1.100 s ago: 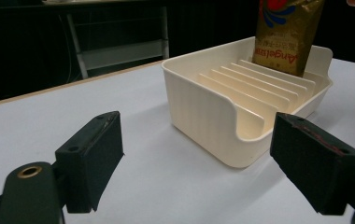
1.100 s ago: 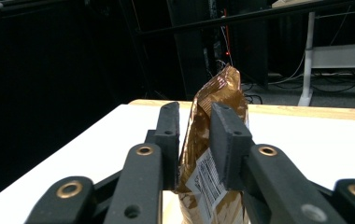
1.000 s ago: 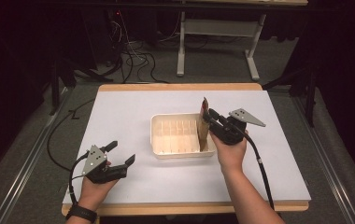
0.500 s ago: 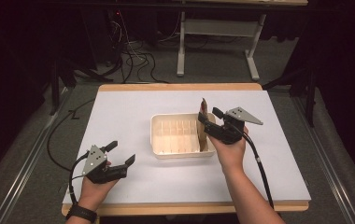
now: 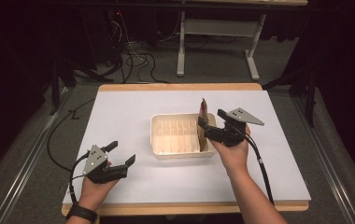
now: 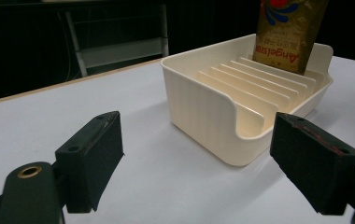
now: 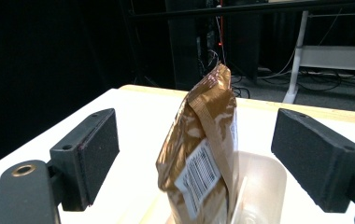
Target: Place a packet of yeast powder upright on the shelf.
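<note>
A cream slotted rack (image 5: 153, 135) sits at the middle of the white table. A brown snack packet (image 5: 203, 108) stands upright in its rightmost slot. My right gripper (image 5: 211, 122) is at that end of the rack. Its jaws have just been opening and now stand wide, with the packet (image 7: 203, 144) between them and the pads clear of it. My left gripper (image 5: 121, 153) rests open near the front left of the table with nothing in it. In the left gripper view its jaws (image 6: 196, 163) point toward the rack (image 6: 203, 107) and the packet (image 6: 285, 32).
The table top (image 5: 133, 107) has a wooden edge at the back and front. Cables trail from both grippers over the table's sides. Beyond the table are a dark floor with loose cables (image 5: 133, 60) and a white desk frame (image 5: 217, 32).
The right gripper's jaws have spread apart and let go of the packet, which stays standing in the rack. Both hands have stayed where they were.
</note>
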